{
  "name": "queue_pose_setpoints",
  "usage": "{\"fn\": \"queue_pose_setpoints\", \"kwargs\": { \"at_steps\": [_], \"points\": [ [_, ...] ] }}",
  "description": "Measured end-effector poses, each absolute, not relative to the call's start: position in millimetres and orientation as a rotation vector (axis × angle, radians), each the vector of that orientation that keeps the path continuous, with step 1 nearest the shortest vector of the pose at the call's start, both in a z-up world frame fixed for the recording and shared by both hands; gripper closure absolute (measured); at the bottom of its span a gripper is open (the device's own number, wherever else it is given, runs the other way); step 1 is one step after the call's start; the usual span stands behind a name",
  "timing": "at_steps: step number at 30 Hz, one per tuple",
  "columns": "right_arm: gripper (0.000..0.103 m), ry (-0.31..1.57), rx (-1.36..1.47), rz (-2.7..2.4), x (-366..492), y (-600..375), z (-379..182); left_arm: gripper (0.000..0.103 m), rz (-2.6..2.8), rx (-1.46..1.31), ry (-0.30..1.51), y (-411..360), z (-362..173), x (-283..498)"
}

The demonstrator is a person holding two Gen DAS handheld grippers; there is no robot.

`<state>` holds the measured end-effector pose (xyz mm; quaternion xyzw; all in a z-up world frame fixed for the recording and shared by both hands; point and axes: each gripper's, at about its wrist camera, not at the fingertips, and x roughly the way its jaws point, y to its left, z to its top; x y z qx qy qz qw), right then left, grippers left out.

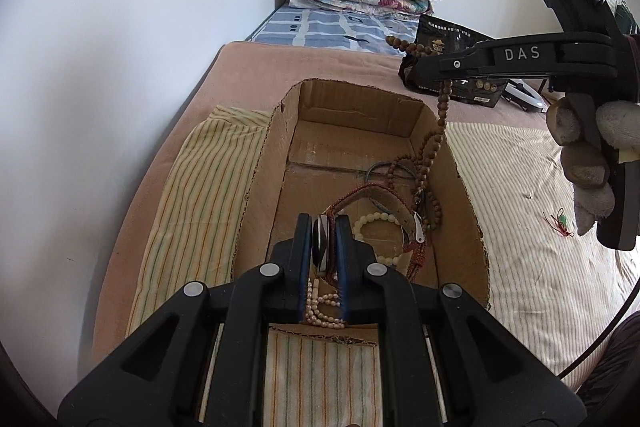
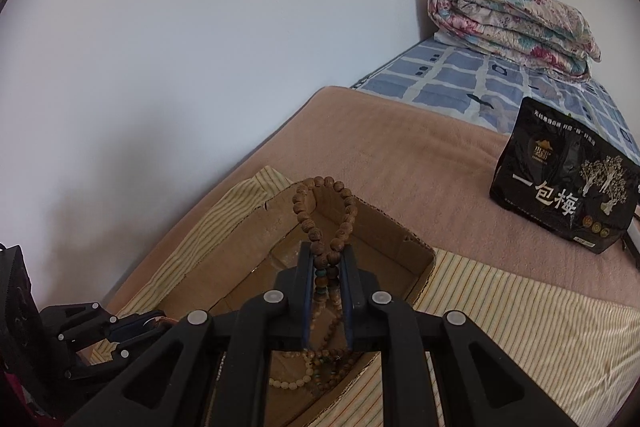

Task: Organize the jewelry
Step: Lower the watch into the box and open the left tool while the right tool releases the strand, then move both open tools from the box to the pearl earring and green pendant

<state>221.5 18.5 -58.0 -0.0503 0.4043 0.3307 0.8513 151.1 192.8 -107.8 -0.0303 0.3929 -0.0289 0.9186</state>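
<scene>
Container: open, shallow brown cardboard box (image 1: 352,131) lying on a yellow striped cloth (image 1: 200,187) on the bed.
Contents: cream round-bead bracelet (image 1: 374,221), brown strap-like band (image 1: 376,197), red corded piece (image 1: 416,259), and the lower coils of a long brown wooden bead strand (image 1: 430,163) piled toward the near right of the box floor; far half of the floor bare.
Left hand-held gripper (image 1: 324,243): jaws together, clamped on a dark oval bead with a red cord (image 1: 322,243); a string of small pale pearl-like beads (image 1: 320,303) hangs between the fingers over the near box wall.
Right hand-held gripper (image 2: 328,267): jaws clamped on the wooden bead strand; a loop stands above the tips, the rest hangs down into the box. A gloved hand (image 1: 588,155) carries it above the right box wall.
Edges: box walls low, rims ragged; left wall close to the white room wall (image 1: 140,27).
Open room: bare pink blanket (image 1: 320,67) beyond the box; striped cloth right of it bears a small red-and-green trinket (image 1: 558,221).
Beyond: black printed pouch (image 2: 568,183) standing on the blanket; folded floral quilt (image 2: 516,23) in the far corner.
</scene>
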Motion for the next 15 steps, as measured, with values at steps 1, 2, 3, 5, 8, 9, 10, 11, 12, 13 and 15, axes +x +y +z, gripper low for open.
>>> {"fn": "queue_pose_setpoints", "kwargs": {
  "at_steps": [1,2,3,5,8,9,10,11,12,13,15],
  "points": [
    [0.093,0.859,-0.105,0.698,222,19,-61,0.093,-0.062,-0.058,0.812,191,-109,152],
    [0.093,0.864,-0.107,0.7,222,20,-64,0.093,-0.062,-0.053,0.815,190,-111,153],
    [0.092,0.869,-0.109,0.702,222,20,-67,0.093,-0.058,-0.047,0.818,189,-112,154],
    [0.082,0.874,-0.12,0.692,222,21,-71,0.093,-0.055,-0.042,0.826,187,-114,156],
    [0.05,0.857,-0.122,0.672,220,20,-71,0.082,-0.052,-0.049,0.829,186,-114,158],
    [0.043,0.85,-0.121,0.665,219,19,-71,0.066,-0.049,-0.052,0.825,187,-113,157],
    [0.031,0.84,-0.118,0.661,217,18,-69,0.058,-0.046,-0.058,0.819,187,-112,157],
    [0.023,0.829,-0.118,0.655,216,17,-67,0.049,-0.043,-0.066,0.81,187,-110,155],
    [0.02,0.819,-0.119,0.65,214,16,-64,0.048,-0.038,-0.072,0.802,188,-109,154],
    [0.016,0.811,-0.12,0.644,213,15,-63,0.048,-0.034,-0.075,0.801,188,-107,154],
    [0.01,0.8,-0.122,0.636,212,13,-59,0.048,-0.03,-0.075,0.799,188,-105,154]
  ]
}}
